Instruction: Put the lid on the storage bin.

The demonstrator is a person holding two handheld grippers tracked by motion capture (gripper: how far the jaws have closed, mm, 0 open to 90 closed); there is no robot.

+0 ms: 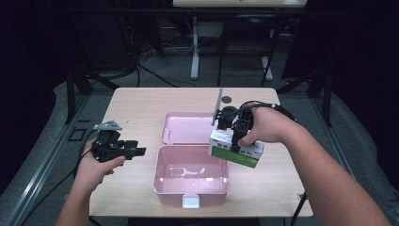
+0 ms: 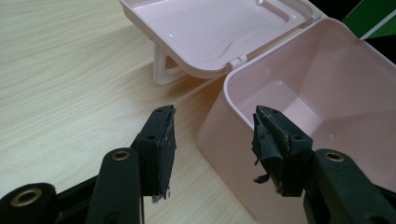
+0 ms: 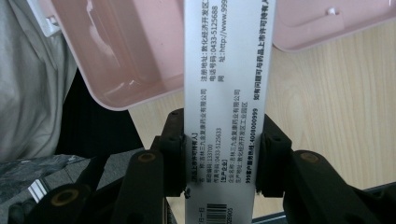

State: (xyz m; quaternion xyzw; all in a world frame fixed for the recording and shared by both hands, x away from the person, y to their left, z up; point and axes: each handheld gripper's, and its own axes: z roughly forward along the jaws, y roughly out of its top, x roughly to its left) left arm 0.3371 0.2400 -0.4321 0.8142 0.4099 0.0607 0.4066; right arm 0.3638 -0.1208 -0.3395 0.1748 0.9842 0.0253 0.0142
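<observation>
Right gripper view, carton (image 3: 229, 93) ends cut off

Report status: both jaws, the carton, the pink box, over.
Right gripper shut on white-and-green carton, held above pink box's right rim. Left gripper open, jaws bare, beside box's left wall. Lid folded back, box interior bare. Nothing in the way.

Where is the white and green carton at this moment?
In the high view, the carton is held in the right gripper, above the right rim of the open pink box.
</observation>
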